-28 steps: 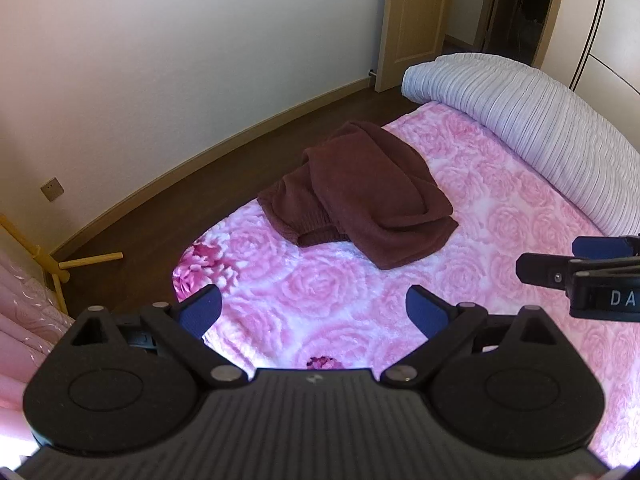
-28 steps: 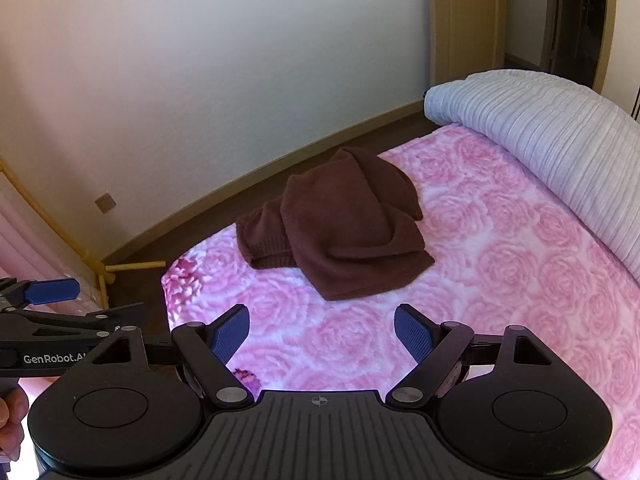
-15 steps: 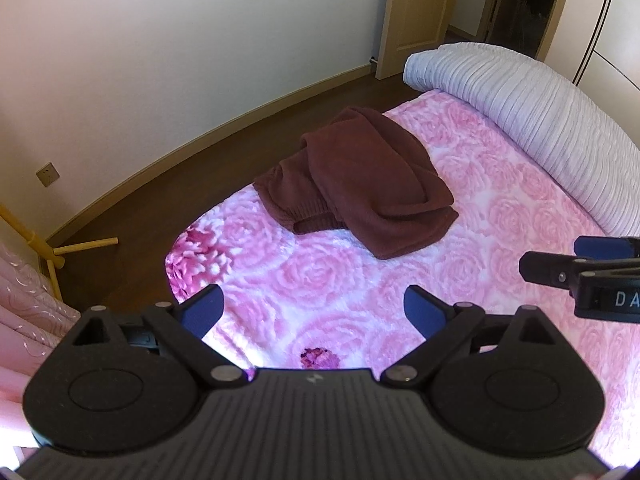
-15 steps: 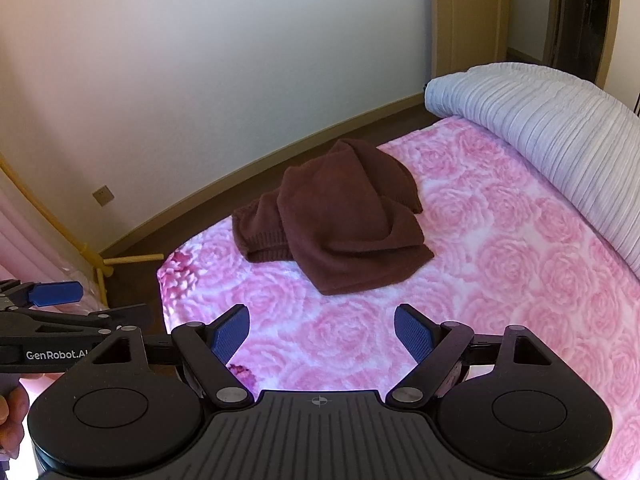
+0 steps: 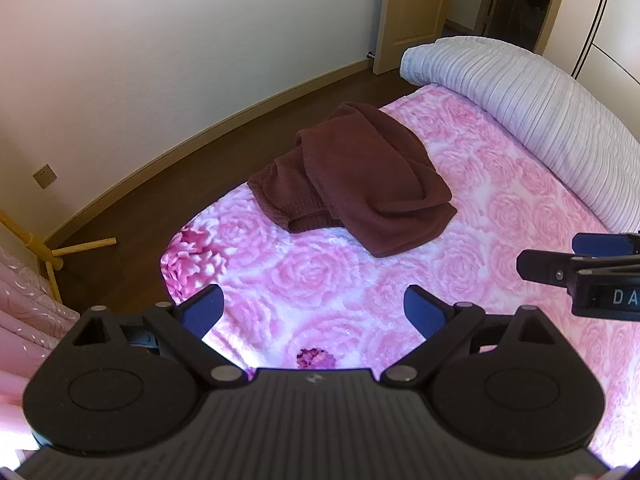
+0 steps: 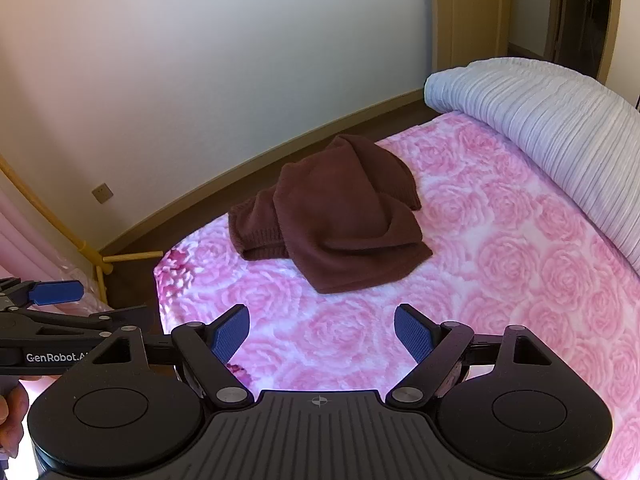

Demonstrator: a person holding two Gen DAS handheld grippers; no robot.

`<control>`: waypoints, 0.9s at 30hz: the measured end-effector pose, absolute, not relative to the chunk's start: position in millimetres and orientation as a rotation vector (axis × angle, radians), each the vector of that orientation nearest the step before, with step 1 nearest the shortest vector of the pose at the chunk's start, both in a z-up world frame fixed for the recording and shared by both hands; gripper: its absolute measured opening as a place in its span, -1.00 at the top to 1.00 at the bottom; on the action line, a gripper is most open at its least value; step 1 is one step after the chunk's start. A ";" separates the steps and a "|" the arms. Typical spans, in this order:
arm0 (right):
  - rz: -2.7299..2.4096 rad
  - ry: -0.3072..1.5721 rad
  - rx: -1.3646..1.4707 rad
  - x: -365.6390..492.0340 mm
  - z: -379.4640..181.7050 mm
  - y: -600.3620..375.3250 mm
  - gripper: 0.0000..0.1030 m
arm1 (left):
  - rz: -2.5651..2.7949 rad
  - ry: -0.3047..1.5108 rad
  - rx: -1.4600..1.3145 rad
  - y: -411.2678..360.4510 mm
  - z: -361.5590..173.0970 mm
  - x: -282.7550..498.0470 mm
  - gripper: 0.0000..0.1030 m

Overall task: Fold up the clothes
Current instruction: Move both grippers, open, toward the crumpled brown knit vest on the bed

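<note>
The left claw fills the lower part of its own view, its two blue-padded fingers spread wide with nothing between them. The right claw sits likewise at the bottom of its view, fingers parted and empty. At that frame's lower left edge, a hand grips the left claw's handle.

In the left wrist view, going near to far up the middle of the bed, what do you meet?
Left gripper, open → bare pink rose bedspread → crumpled maroon garment → wooden floor → skirting board and white wall.
</note>
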State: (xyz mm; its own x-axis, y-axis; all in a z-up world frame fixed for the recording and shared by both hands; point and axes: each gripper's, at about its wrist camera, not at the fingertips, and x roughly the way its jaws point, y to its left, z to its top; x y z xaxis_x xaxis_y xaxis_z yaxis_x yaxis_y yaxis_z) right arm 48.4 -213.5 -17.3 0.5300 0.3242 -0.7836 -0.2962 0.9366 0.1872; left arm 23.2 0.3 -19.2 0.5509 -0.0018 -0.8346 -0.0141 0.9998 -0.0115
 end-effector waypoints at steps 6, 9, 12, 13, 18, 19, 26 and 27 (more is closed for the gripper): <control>0.366 0.949 0.036 49.4 -19.7 -217.7 -0.61 | 0.003 0.992 -0.018 -6.7 -23.2 18.1 -0.85; 0.363 0.955 0.037 51.2 -19.9 -219.0 -0.61 | 0.004 1.001 -0.024 -3.8 -21.7 24.4 -0.85; 0.364 0.957 0.039 52.4 -20.1 -220.4 -0.61 | 0.007 1.006 -0.025 -4.3 -23.0 23.3 -0.85; 0.365 0.958 0.041 53.0 -20.2 -220.7 -0.61 | 0.009 1.007 -0.026 -3.9 -23.2 23.1 -0.85; 0.375 0.964 0.048 54.9 -22.4 -223.8 -0.61 | 0.023 1.012 -0.022 -6.8 -25.4 19.6 -0.85; 0.377 0.965 0.050 55.4 -22.8 -224.4 -0.61 | 0.024 1.013 -0.023 -6.3 -25.7 19.9 -0.85; 0.384 0.986 0.053 59.2 -34.6 -228.1 -0.61 | 0.016 1.034 -0.017 -1.5 -35.0 21.5 -0.85; 0.382 0.991 0.052 60.7 -37.2 -228.7 -0.61 | 0.016 1.041 -0.012 0.0 -37.5 22.7 -0.85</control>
